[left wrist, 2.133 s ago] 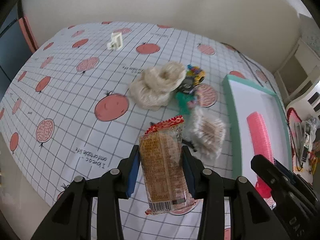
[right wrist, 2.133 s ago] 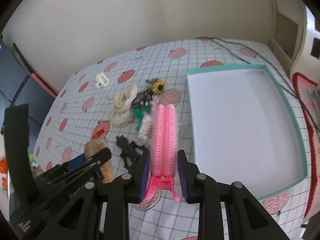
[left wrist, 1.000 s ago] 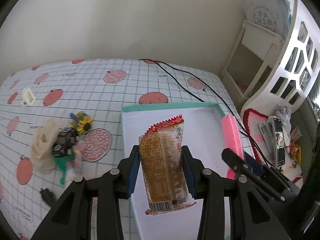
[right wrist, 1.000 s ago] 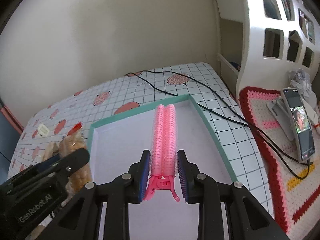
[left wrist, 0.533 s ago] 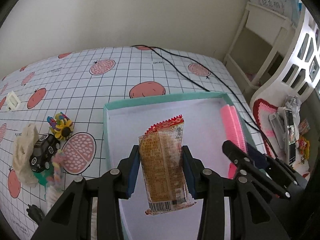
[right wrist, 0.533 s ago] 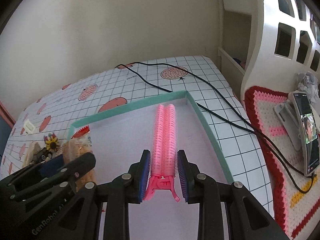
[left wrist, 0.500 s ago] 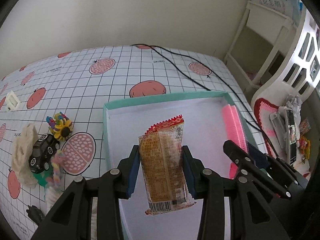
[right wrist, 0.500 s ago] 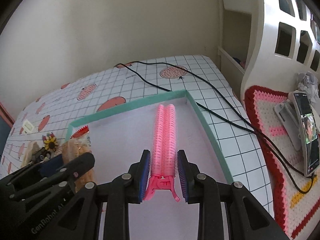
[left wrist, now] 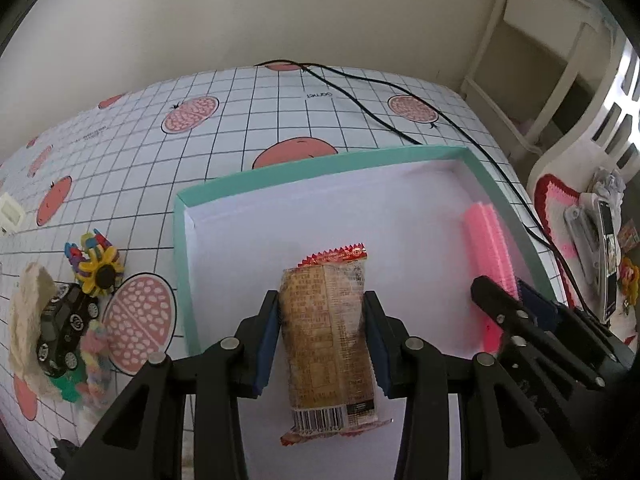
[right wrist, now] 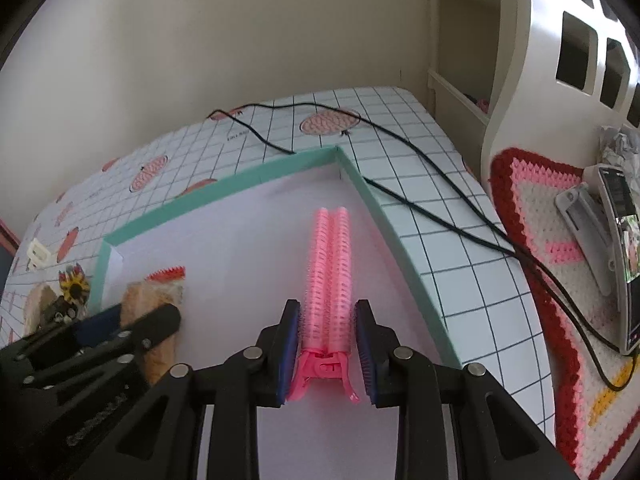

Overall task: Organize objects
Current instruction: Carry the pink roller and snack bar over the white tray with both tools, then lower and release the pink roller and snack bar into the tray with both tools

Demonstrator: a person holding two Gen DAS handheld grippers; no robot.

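My left gripper (left wrist: 322, 334) is shut on a brown snack packet (left wrist: 328, 340) with a red serrated top, held over the white floor of a teal-rimmed tray (left wrist: 320, 168). The right gripper (right wrist: 327, 338) is shut on a long pink hair-roller clip (right wrist: 328, 276), low over the tray's right side near its teal wall (right wrist: 400, 248). In the left wrist view the pink clip (left wrist: 486, 256) and the right gripper's black body show at the right. In the right wrist view the snack packet (right wrist: 156, 300) and the left gripper's body show at the lower left.
Left of the tray lie a toy car (left wrist: 60, 328), a beige scrunchie (left wrist: 28, 320), a colourful flower toy (left wrist: 94, 258) and a small white clip (left wrist: 10, 212). A black cable (right wrist: 420, 200) runs past the tray's far right. A phone on a stand (right wrist: 618, 248) sits on a crocheted mat.
Both grippers swung from the pile of objects to over the tray, carrying the snack packet and the pink clip. In the last half second they sank lower into the tray.
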